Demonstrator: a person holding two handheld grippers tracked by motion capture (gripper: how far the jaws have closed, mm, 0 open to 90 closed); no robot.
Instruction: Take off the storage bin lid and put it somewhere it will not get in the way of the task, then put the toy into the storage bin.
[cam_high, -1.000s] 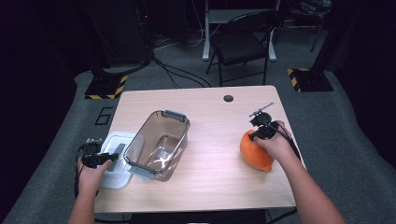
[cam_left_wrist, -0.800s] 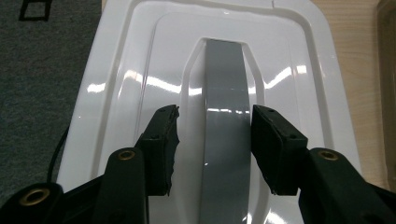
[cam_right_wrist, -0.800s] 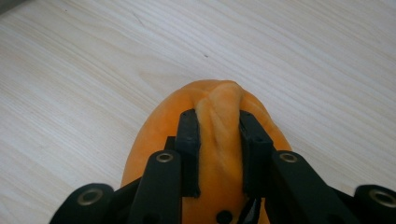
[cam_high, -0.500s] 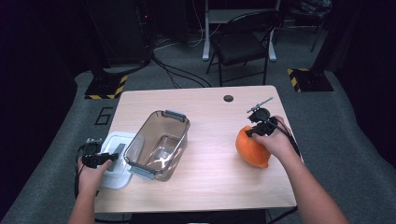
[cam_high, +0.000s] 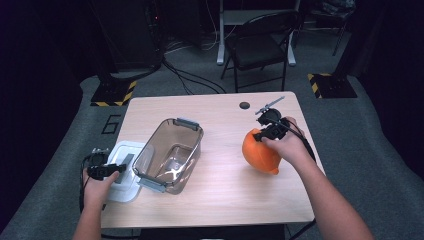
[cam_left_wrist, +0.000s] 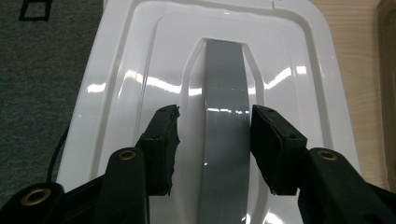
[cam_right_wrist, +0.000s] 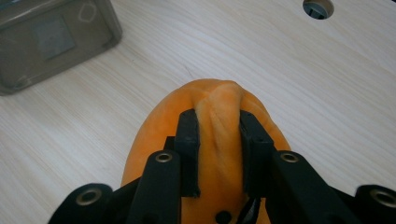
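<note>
Viewing from afar, I note:
Desk (cam_high: 220, 200): carries everything.
Clear container (cam_high: 169, 154): left-centre.
White lid (cam_left_wrist: 140, 74): my left fingers (cam_left_wrist: 161, 140) straddle its grey handle (cam_left_wrist: 224, 116), spread, not pressing.
Orange pouch (cam_right_wrist: 219, 121): right side, my right fingers (cam_right_wrist: 187, 140) pinching its fold.

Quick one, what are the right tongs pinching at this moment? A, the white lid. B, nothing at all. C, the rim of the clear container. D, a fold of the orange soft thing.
D: in the right gripper view the right tongs are shut on a raised fold of the orange soft thing, with both pads pressed against that ridge.
</note>
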